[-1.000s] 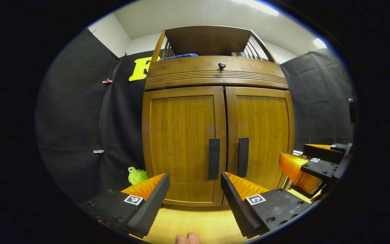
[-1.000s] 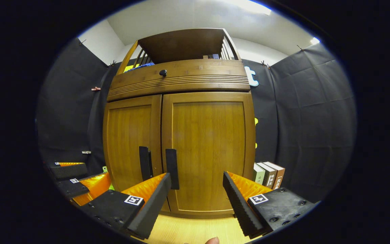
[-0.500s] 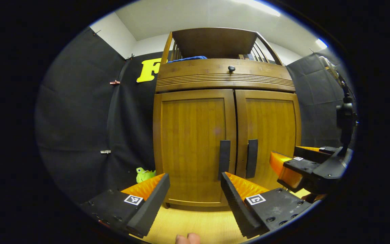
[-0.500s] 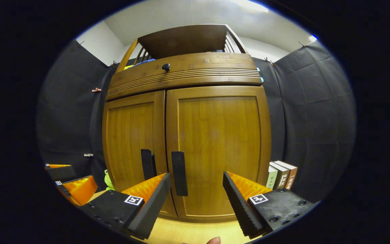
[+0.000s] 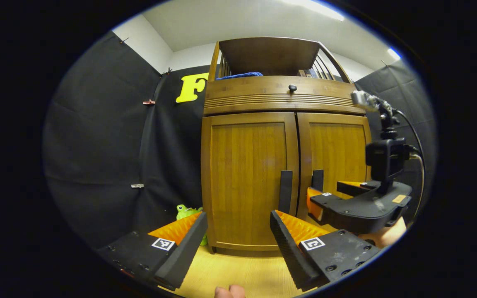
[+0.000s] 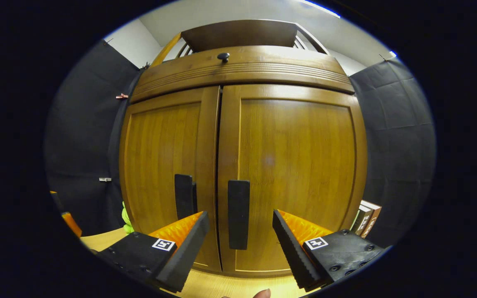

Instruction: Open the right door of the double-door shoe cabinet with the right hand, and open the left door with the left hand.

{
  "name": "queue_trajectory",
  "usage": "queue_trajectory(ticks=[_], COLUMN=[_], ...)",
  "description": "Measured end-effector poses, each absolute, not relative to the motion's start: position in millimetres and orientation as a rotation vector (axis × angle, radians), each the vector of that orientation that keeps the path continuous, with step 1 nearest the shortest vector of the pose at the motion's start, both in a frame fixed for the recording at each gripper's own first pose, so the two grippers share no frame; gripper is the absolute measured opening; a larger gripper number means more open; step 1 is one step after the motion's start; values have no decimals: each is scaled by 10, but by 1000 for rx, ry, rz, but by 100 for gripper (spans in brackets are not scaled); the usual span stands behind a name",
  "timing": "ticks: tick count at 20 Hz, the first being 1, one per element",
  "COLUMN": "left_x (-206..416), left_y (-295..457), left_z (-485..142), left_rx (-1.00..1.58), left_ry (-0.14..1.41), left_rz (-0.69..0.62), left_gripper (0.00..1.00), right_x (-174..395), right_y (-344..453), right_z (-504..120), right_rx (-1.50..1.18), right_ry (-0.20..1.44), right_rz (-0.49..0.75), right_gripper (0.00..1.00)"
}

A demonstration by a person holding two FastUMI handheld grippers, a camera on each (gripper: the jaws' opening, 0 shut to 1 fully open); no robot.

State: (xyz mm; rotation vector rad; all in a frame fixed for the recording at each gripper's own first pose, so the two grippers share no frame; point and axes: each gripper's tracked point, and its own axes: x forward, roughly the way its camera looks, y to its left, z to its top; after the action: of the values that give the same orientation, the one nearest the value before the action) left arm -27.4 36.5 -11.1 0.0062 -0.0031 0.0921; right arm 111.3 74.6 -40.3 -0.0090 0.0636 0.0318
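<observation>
At the far left of the left gripper view, a small green toy (image 5: 186,212) is sitting on the bench (image 5: 238,271) against the booth wall, just beside the cabinet's left corner and clear of the door's swing, as far as I can judge. The left tool (image 5: 238,240) is hanging back from the shoe cabinet (image 5: 284,165), its jaws spread wide and gripping nothing; it is probably waiting because the task gives the right door first. The left door (image 5: 246,182) is sitting flush and closed, and its dark vertical handle (image 5: 285,191) is standing near the centre seam, just above the tool's right-hand finger, where a short reach forward would find it.

Moving right, the right door (image 6: 296,174) is also sitting closed. In the right gripper view its handle (image 6: 238,220) is lining up in the gap between the fingers of the right tool (image 6: 240,240), which is gaping wide and holding nothing. That alignment looks deliberate: open jaws straddling a vertical bar are set up to close across it and pull. Whether the fingers are already level with the handle or just short of it I cannot tell. In the left gripper view the right tool (image 5: 325,198) is showing close up against the cabinet front, in front of the right door's handle.

At the far right, a few books (image 6: 367,215) are standing beside the cabinet, perhaps close to the path of the opening door.
</observation>
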Motion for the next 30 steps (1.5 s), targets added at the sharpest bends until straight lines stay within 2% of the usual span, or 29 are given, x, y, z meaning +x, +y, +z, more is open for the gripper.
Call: queue_trajectory(ticks=[7,10,12,13,17,20,23,24,25,27,28,30], left_x=[-292,-273,-265,-266,-273,-267,-238,-228,-210,-174,-166,-133], left_y=[401,401,406,410,421,412,333,306,266,207,180,130], left_z=[-196,-232,-248,-252,-271,-270,-261,-277,-275,-303,-330,-338], left_rx=[0,-5,-9,-8,-13,-27,-32,-33,-34,-31,-27,-22], left_ry=[10,18,21,23,28,25,25,26,27,34,39,41], left_rz=[98,92,92,93,94,90,76,69,61,51,46,40], left_gripper=[94,94,94,93,94,94,94,93,93,95,94,94], right_x=[1464,1556,1635,1626,1557,1507,1262,1161,1083,916,825,646], right_y=[774,750,782,807,802,816,797,780,775,740,717,665], right_z=[-470,-457,-570,-593,-578,-559,-519,-515,-489,-455,-436,-391], right_rx=[27,66,104,109,36,49,42,43,41,38,44,58], right_ry=[71,74,115,136,109,120,121,118,112,104,100,93], right_rz=[16,2,20,29,34,86,123,135,147,172,185,211], right_gripper=[99,74,67,43,30,26,27,31,27,30,26,30])
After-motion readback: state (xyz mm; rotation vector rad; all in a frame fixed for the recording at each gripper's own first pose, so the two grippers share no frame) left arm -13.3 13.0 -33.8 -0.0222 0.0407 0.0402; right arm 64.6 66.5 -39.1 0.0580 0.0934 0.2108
